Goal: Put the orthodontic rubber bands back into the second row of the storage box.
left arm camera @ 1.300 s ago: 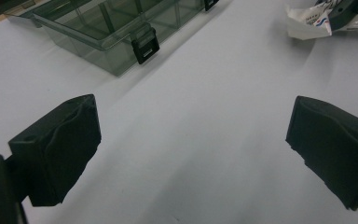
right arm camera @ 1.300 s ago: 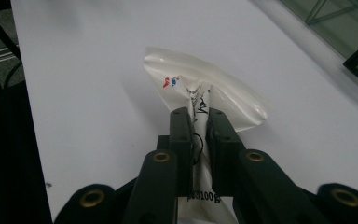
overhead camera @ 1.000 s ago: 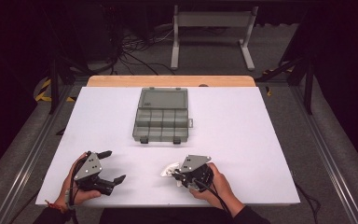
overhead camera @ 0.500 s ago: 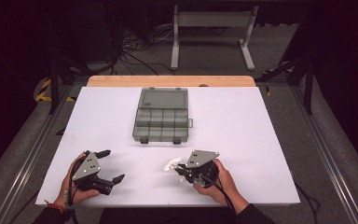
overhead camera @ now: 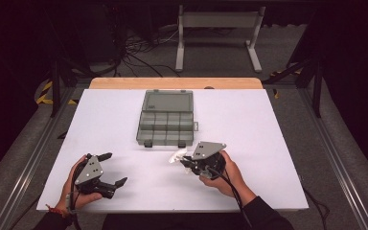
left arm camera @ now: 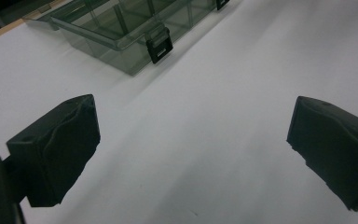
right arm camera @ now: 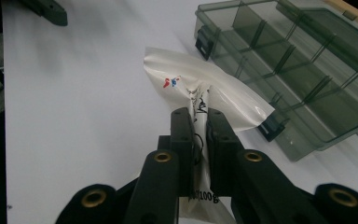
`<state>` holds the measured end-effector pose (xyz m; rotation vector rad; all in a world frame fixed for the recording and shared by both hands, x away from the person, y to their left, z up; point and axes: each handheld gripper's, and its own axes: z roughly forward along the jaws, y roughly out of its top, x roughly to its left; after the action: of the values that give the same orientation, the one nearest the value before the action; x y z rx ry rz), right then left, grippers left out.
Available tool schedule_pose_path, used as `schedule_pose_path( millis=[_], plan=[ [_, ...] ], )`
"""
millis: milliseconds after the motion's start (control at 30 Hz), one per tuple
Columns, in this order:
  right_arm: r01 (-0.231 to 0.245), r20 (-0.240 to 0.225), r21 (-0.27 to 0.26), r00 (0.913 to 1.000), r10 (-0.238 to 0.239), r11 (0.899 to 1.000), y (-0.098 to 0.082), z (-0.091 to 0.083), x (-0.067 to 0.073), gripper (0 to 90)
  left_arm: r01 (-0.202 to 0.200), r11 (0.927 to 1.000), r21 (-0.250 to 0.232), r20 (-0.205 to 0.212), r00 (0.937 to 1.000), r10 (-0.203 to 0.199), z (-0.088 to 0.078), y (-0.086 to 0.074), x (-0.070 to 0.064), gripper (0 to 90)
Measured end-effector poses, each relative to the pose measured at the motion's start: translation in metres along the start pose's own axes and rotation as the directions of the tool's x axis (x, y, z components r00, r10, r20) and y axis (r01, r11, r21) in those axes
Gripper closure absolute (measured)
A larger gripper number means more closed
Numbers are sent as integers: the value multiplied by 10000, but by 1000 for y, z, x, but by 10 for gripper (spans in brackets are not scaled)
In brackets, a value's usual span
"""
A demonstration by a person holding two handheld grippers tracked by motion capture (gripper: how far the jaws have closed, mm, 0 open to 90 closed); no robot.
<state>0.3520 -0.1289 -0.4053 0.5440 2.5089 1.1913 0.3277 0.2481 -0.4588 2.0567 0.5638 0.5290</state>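
The person's left hand (overhead camera: 76,189) holds the black two-jaw left gripper (overhead camera: 111,168) near the counter's front-left corner, its jaws spread wide apart with nothing between them. In the left gripper view the two black pads (left arm camera: 56,149) stand far apart above the counter. The right hand (overhead camera: 223,173), its dark sleeve coming in from the front edge, holds the black right gripper (overhead camera: 184,160) near the middle of the counter's front half, pointing left and away. Its jaws are closed tight on a crumpled white plastic packet (right arm camera: 205,88), pinching it between the pads (right arm camera: 182,135).
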Motion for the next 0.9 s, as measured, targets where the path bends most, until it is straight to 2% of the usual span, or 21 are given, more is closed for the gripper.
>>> schedule_pose_path(
  millis=[133,200,300,433,500,600,667,733,900],
  plan=[
    [-40,85,-115,10000,41,9999,6,-1,-12,836,122,9999,-51,21,9999,-121,1,0,2,32],
    [-95,39,-190,9999,96,9998,11,0,-19,835,-42,10000,-43,-44,10000,42,1,0,2,32],
    [-236,89,-377,9997,240,9990,18,-1,-28,836,-21,9999,-126,35,10000,22,2,1,1,33],
    [-378,321,-497,9987,395,9980,27,0,-42,836,-165,9998,-100,53,9998,165,3,2,-1,34],
    [-390,354,-485,9985,408,9981,29,0,-44,837,-170,9998,-123,74,9998,171,2,3,-1,34],
    [-508,316,-468,9981,524,9976,38,4,-54,837,-110,9998,-185,108,9999,112,2,3,-1,34],
    [-422,308,-402,9986,434,9983,43,7,-59,837,-143,9998,-128,106,9998,144,2,2,-1,34],
    [-459,148,-326,9988,464,9984,48,12,-63,837,-143,9999,-93,116,9998,144,3,2,-2,34],
    [-310,171,17,9994,309,9995,54,29,-68,837,-164,9998,-122,157,9997,166,2,2,-2,34]
  ],
)
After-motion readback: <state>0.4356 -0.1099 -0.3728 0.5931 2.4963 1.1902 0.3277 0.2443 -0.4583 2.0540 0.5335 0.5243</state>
